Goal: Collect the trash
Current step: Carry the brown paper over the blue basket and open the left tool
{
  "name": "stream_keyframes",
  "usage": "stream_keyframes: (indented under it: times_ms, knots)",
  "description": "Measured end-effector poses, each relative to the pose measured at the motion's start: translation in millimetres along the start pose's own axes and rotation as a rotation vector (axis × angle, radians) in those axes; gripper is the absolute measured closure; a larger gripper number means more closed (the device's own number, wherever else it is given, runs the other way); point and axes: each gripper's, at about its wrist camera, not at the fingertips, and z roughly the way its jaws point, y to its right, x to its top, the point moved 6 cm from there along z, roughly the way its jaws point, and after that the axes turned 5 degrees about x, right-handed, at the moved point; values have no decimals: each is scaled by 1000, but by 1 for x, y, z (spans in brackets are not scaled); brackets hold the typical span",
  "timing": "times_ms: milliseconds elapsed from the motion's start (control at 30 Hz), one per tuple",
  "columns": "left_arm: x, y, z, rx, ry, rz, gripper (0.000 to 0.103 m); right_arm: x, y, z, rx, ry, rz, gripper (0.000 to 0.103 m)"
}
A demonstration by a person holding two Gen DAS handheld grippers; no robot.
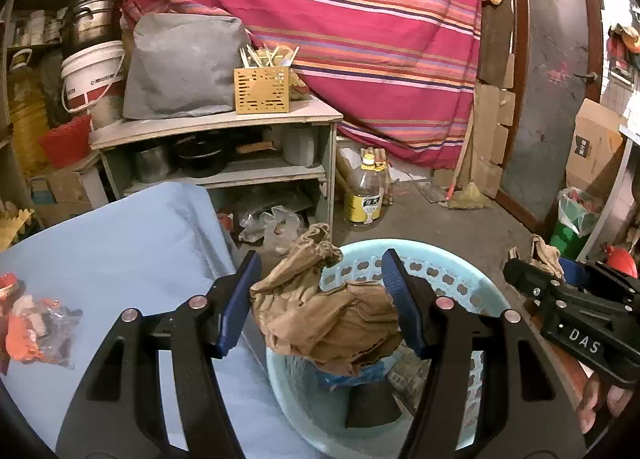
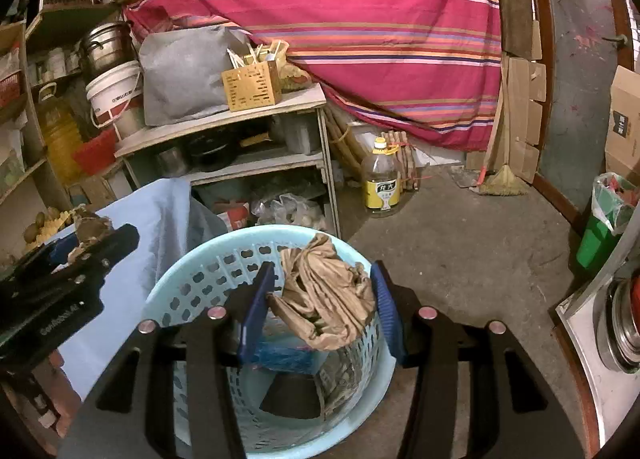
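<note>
Brown crumpled paper fills both pairs of our tongs. Our left tongs (image 1: 322,309) clench one wad of crumpled brown paper (image 1: 324,323) between their blue pads (image 1: 236,305), holding it above the near rim of the pale blue laundry basket (image 1: 472,287). Our right tongs (image 2: 320,309) grip a second crumpled brown paper wad (image 2: 328,299), also over the basket (image 2: 188,283). Down inside the basket lie blue plastic scrap (image 2: 284,357) and a dark flat piece (image 2: 292,395). Left of the basket stands the table under a light blue cloth (image 1: 120,251), and a clear bag of orange bits (image 1: 36,331) rests on it. Farther out on the concrete floor we see a yellow-labelled oil bottle (image 1: 366,195), with a striped red cloth (image 1: 352,39) hanging behind it.
</note>
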Motion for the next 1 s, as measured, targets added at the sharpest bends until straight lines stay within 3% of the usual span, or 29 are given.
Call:
stream_keyframes:
  times_ms: [133, 200, 267, 600, 633, 700, 1000]
  knots:
    - [1, 0, 10, -16, 0, -8, 36, -1, -2, 7, -5, -5, -1, 53]
    - [4, -2, 10, -8, 10, -23, 15, -1, -1, 9, -8, -8, -1, 53]
    - [7, -5, 8, -3, 29, -32, 10, -1, -1, 11, -11, -9, 0, 53]
    - [13, -41, -5, 58, 46, -49, 5, -2, -21, 18, 13, -6, -18, 50]
    - [13, -46, -7, 65, 48, -53, 5, -2, -24, 18, 16, 2, -19, 34]
    - [12, -54, -9, 78, 50, -57, 5, -2, -29, 19, -3, 13, -19, 21]
    - [5, -110, -24, 124, 39, -97, 5, -8, -50, 24, -17, -9, -9, 17]
